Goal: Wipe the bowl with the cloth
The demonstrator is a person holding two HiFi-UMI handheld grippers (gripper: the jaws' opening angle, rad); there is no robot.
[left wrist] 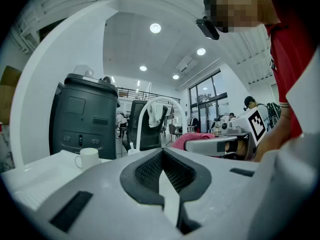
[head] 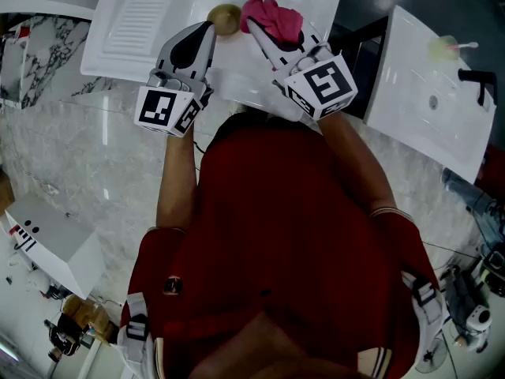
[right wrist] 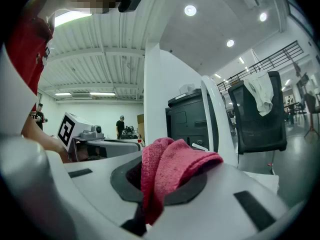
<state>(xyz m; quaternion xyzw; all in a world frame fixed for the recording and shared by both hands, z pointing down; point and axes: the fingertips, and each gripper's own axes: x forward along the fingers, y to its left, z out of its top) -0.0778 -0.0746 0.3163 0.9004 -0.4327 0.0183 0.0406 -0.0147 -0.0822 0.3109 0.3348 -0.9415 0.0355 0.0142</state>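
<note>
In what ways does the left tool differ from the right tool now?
The right tool is shut on a crumpled pink cloth; the left tool, its jaws almost together, holds nothing visible. In the head view, the left tool's tip is left of the small olive-brown bowl, the right tool's tip right of it. Both are white, each with a black-and-white marker cube.

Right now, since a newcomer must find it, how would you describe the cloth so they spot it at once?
Look at the white drainboard ahead of the person in red. Over it the right gripper is raised, shut on the cloth: a bunched pink rag, the only pink thing among white surfaces.
</note>
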